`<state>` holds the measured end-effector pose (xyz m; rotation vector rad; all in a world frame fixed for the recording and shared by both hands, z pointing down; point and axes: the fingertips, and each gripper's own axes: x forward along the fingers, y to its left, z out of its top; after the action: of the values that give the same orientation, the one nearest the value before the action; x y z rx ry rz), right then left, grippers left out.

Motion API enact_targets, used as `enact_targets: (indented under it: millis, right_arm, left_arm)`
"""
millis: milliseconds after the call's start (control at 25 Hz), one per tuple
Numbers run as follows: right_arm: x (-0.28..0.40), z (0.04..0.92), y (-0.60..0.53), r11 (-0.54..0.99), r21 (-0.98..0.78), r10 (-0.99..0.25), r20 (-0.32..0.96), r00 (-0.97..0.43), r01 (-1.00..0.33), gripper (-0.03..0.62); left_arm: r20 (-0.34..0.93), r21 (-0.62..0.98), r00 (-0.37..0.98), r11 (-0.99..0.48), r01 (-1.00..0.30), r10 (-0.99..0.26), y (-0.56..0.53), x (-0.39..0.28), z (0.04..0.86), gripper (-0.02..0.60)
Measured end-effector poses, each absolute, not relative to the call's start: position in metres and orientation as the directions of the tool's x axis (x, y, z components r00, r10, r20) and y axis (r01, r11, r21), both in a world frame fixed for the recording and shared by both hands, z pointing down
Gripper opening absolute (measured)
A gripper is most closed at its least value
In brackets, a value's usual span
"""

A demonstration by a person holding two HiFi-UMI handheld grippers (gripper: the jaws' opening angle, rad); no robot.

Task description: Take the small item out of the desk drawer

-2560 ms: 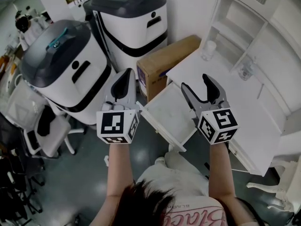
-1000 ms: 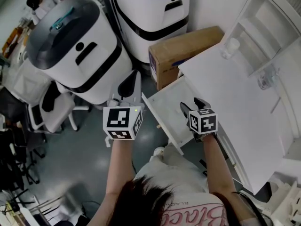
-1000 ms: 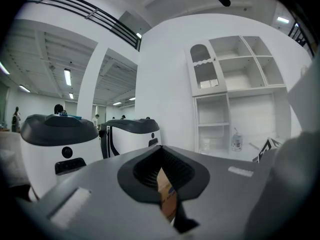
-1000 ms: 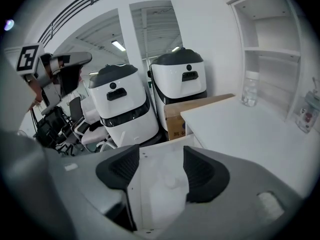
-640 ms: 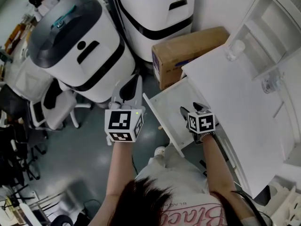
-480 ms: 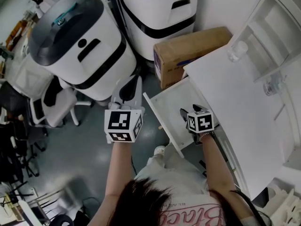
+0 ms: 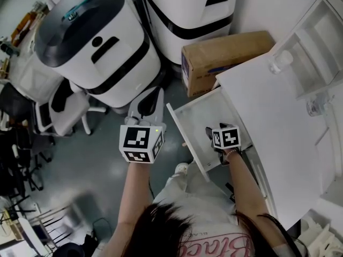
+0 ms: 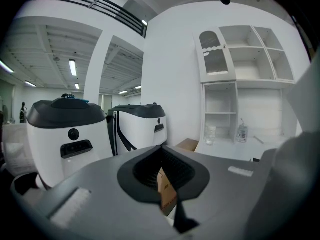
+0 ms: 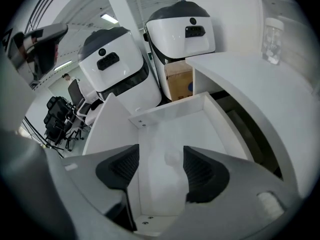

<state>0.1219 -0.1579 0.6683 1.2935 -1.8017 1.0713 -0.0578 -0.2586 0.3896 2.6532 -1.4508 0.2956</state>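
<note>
The white desk drawer (image 7: 193,116) stands pulled out from under the desk top (image 7: 268,106). In the right gripper view a small pale, roundish item (image 9: 172,157) lies on the drawer's floor (image 9: 200,119). My right gripper (image 9: 161,156) points steeply down into the drawer, jaws open, with the item showing between them and neither pad on it. In the head view its marker cube hides most of the right gripper (image 7: 214,134). My left gripper (image 7: 149,98) hovers left of the drawer over the floor, jaws shut with nothing in them; the left gripper (image 8: 162,184) faces the room.
Two large white-and-black machines (image 7: 91,42) (image 7: 187,9) stand behind the drawer. A cardboard box (image 7: 225,50) sits beside the desk. Clear bottles (image 7: 280,61) stand on the desk below a white shelf unit. Office chairs (image 7: 59,108) crowd the left side.
My right gripper has sunk from above the drawer down into it, tipping more steeply downward, jaws still open. The left gripper has dropped slightly.
</note>
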Motion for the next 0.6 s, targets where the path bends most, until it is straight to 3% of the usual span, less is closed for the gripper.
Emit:
enact_targets:
  millis: [600]
  right_arm:
    - [0.124,0.724,-0.162,0.206,-0.191,-0.295,0.923,-0.247,-0.96,0.252]
  left_arm:
    - [0.281,0.0,0.51,-0.531,-0.847,-0.813,-0.269,-0.06,0.409,0.009]
